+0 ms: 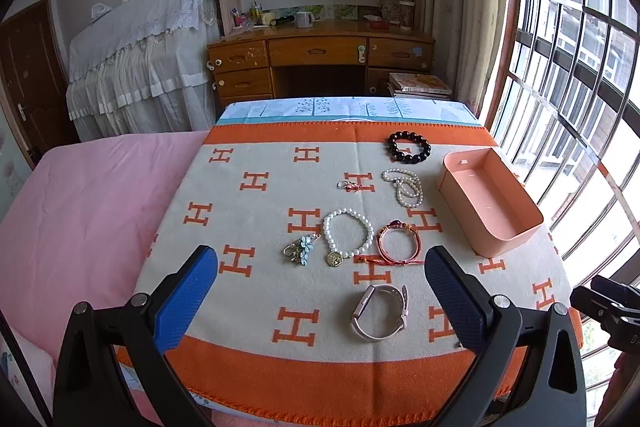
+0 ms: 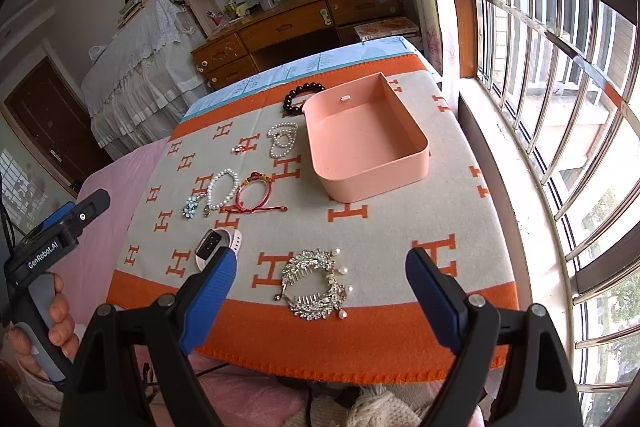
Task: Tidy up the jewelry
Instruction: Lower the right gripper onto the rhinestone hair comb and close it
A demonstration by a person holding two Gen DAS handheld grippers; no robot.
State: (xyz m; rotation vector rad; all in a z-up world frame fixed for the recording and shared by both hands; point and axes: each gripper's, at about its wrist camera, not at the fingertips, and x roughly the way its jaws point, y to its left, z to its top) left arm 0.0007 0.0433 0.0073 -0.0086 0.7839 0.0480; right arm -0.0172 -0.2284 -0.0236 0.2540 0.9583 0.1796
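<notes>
Jewelry lies spread on an orange and cream blanket (image 1: 256, 219). A pink tray (image 1: 490, 205) (image 2: 366, 143) stands empty at the right. Beside it lie a black bead bracelet (image 1: 409, 146) (image 2: 298, 97), a pearl necklace (image 1: 404, 186) (image 2: 284, 139), a small ring charm (image 1: 349, 185), a white pearl bracelet (image 1: 347, 235) (image 2: 221, 193), a red cord bracelet (image 1: 398, 242) (image 2: 254, 195), a blue flower brooch (image 1: 301, 249) (image 2: 191, 207) and a pink smartwatch (image 1: 380, 311) (image 2: 218, 247). A crystal hair comb (image 2: 316, 283) lies between the fingers of my right gripper (image 2: 320, 285), which is open above it. My left gripper (image 1: 320, 281) is open above the smartwatch.
A pink bedspread (image 1: 88, 195) lies left of the blanket. A wooden desk (image 1: 320, 57) with bookshelves stands behind. Barred windows (image 2: 560, 67) run along the right side. A hand (image 2: 60, 311) holds the left gripper's handle at the lower left of the right wrist view.
</notes>
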